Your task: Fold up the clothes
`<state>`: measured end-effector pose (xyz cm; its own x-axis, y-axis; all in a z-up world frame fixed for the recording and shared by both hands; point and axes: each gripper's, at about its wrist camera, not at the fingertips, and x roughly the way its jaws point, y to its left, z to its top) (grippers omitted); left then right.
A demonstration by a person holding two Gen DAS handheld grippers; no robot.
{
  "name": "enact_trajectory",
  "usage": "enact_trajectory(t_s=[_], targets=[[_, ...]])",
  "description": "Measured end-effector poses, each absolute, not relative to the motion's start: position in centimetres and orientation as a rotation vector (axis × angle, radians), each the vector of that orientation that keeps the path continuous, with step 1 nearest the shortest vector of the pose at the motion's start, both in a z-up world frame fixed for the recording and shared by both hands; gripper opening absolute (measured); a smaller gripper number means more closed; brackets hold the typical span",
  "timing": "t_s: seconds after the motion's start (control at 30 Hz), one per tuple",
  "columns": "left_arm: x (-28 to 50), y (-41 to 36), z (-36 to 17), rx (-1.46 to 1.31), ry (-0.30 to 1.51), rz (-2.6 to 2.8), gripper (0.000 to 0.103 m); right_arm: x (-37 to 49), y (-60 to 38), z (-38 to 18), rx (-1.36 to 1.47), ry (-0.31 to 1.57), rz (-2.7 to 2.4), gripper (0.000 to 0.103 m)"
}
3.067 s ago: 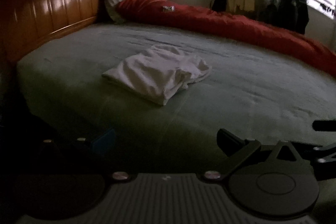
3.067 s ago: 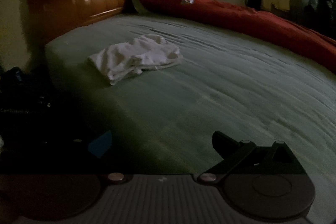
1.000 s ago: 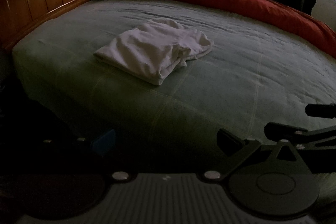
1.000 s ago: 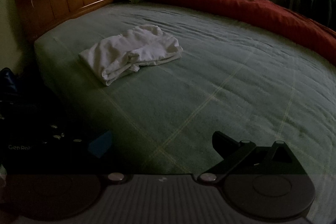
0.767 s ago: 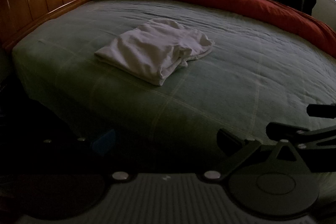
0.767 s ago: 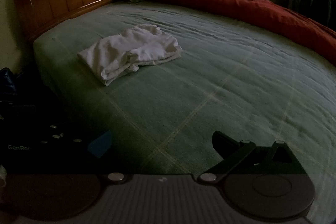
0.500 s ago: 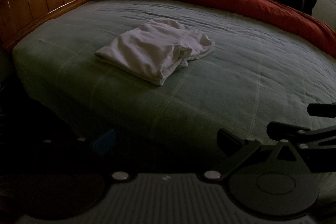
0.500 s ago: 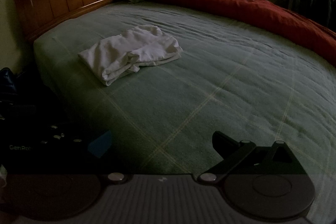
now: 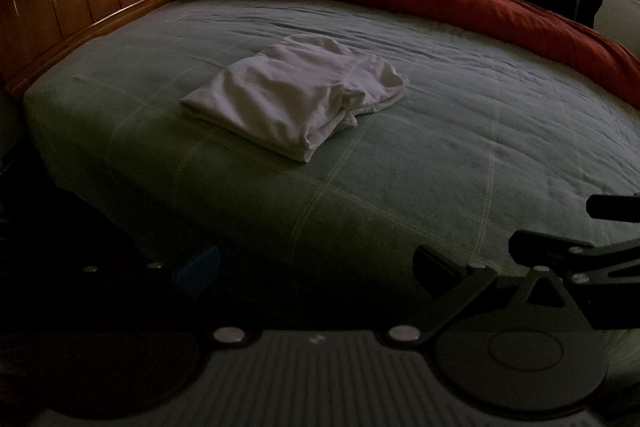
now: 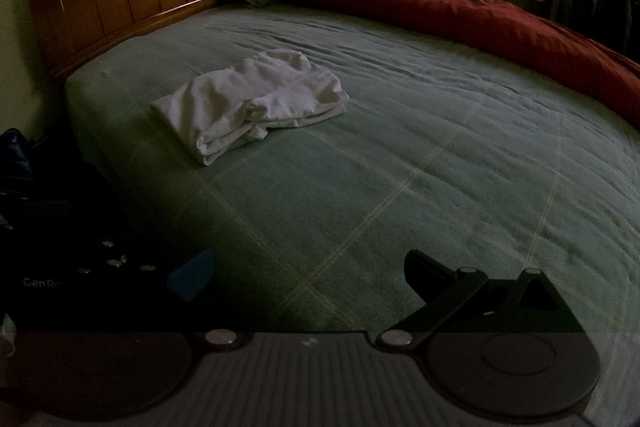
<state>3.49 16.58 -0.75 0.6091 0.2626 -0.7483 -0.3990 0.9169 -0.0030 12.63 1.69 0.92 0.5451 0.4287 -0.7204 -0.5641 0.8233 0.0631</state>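
left tool (image 9: 316, 267): fingers seen spread wide, nothing held | white garment (image 9: 296, 95): seen folded on the green bed (image 9: 460, 147), well ahead of both tools, left of the right tool's line | right tool (image 10: 308, 275): spread wide, nothing gripped

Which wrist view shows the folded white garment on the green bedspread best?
The left wrist view: the folded white garment lies near the centre, larger, its flat top and folded edge plain. The right wrist view shows it smaller and off to the left, mostly its bunched open end.
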Motion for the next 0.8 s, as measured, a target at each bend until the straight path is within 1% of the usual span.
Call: enact_trajectory(t_s=[0.8], targets=[[3.46,16.24,-0.91,-0.160,0.828,0.389,0.102,12.52,1.67,0.82,-0.175,0.800,0.593,0.103]])
